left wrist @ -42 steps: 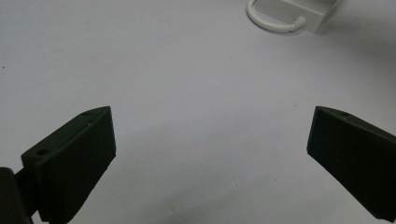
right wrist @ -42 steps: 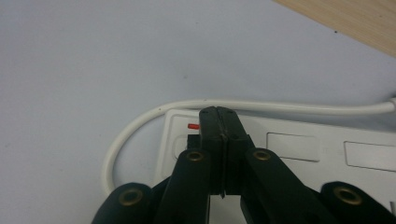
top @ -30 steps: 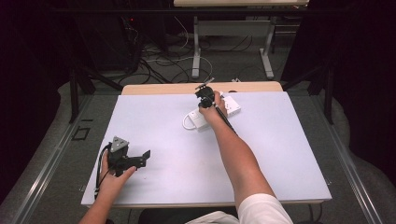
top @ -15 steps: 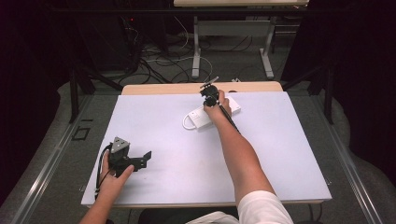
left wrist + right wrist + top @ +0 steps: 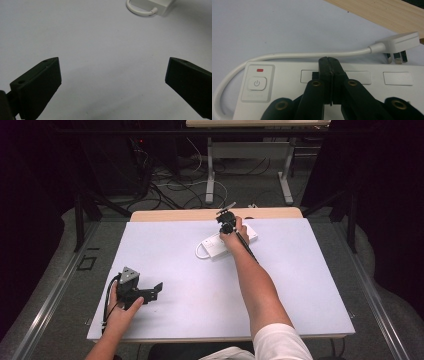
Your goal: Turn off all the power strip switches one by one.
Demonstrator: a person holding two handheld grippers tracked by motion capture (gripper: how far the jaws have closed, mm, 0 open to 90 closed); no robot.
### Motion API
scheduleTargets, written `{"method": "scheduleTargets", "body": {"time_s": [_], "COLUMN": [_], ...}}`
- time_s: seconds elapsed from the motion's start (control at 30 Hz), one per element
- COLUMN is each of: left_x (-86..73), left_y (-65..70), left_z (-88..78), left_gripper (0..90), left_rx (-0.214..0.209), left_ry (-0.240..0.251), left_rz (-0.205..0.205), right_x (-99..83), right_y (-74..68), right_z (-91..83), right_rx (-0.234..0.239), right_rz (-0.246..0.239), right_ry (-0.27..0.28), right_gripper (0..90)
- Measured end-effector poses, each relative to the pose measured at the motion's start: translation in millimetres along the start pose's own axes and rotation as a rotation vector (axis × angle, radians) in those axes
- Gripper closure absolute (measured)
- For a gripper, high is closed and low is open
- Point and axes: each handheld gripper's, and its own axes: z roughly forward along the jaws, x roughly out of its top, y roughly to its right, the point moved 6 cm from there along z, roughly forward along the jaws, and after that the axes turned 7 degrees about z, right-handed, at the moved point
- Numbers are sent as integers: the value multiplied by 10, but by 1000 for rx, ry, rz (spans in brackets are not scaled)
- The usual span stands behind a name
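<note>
A white power strip (image 5: 213,248) lies at the far middle of the white table, its cable looped at the left end. My right gripper (image 5: 225,216) hovers over the strip, and whether it touches I cannot tell. In the right gripper view the right gripper (image 5: 330,60) is shut with nothing between its jaws, its tips over the power strip (image 5: 287,72) beside the power button (image 5: 257,83) and red light (image 5: 260,70). My left gripper (image 5: 155,291) rests near the front left. Seen from its own camera, the left gripper (image 5: 113,62) is open and empty, with the power strip (image 5: 152,5) far ahead.
The strip's white plug (image 5: 402,43) lies unplugged near the wooden far edge (image 5: 210,214) of the table. The white tabletop (image 5: 300,285) spreads bare to the right and front. Cables and desk legs crowd the floor beyond.
The right hand has shifted slightly to the right over the power strip. The left hand has stayed still.
</note>
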Motion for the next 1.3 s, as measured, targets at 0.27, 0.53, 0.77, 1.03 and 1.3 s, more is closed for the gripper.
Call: {"method": "scheduleTargets", "body": {"time_s": [0.27,0.53,0.77,1.03,1.3], "left_x": [-4,-7,-10,-12,-40], "left_y": [-1,1,-2,4,-16], "left_z": [-7,1,1,7,-22], "left_gripper": [2,2,2,2,2], "left_rx": [1,1,1,1,7], "left_ry": [1,-1,-4,-5,-13], "left_rz": [-4,1,7,3,5], "right_x": [3,-8,-24,-29,-31], "right_y": [18,31,44,47,45], "right_z": [13,8,20,21,25], "right_rx": [25,25,41,31,59], "right_rz": [20,27,23,12,-29], "right_ry": [18,0,11,15,46], "right_gripper": [900,900,900,900,900]}}
